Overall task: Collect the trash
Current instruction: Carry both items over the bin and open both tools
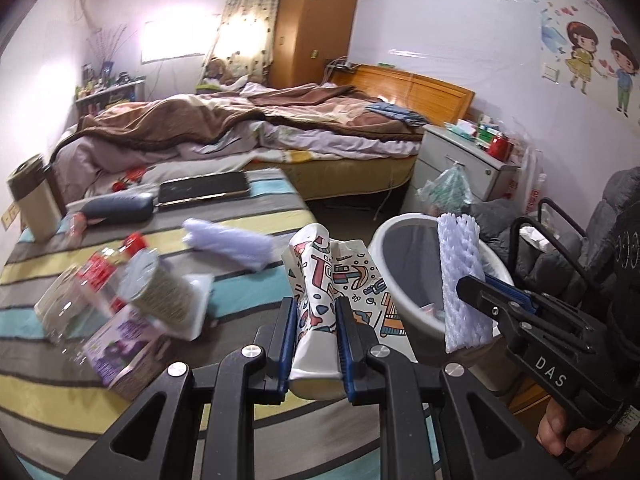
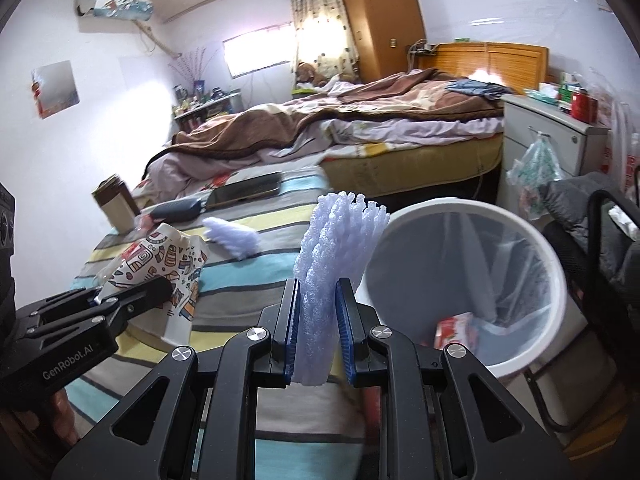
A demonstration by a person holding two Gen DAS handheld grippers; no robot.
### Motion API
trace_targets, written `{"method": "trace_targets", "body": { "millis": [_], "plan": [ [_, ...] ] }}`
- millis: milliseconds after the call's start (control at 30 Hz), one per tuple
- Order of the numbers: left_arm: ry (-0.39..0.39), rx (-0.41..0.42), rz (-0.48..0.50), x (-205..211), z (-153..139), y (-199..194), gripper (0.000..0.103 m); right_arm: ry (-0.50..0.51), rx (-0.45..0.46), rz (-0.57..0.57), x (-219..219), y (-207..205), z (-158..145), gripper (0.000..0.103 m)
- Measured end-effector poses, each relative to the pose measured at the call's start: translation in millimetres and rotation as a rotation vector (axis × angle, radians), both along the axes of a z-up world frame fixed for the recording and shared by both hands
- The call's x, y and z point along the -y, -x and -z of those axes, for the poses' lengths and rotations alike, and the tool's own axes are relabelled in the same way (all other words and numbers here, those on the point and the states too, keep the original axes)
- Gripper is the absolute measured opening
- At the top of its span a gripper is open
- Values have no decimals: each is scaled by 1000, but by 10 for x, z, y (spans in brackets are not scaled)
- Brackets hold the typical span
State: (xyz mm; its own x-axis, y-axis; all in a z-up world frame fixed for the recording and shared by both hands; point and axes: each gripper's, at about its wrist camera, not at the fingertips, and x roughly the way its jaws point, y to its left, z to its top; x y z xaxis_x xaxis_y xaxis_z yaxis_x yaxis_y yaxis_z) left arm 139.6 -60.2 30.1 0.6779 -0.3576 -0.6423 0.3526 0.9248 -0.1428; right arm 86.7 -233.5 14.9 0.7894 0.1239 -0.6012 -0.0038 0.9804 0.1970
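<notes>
My left hand-held gripper [image 1: 316,312] clamps a crumpled patterned paper cup [image 1: 320,280]; my right hand-held gripper [image 2: 317,312] squeezes white foam netting [image 2: 332,248]. The white bin [image 2: 460,216] sits centre-right, its contents mostly hidden.

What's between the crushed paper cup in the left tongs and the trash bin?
Nothing: in the left wrist view the paper cup sits right beside the trash bin.
</notes>
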Motion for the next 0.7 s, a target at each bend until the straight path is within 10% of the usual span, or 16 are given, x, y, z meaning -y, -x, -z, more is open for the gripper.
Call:
{"method": "trace_targets", "body": {
  "millis": [700],
  "plan": [
    [-9, -39, 186, 1243, 96, -421, 20, 34, -64, 172, 815, -74, 123, 21]
  ]
}}
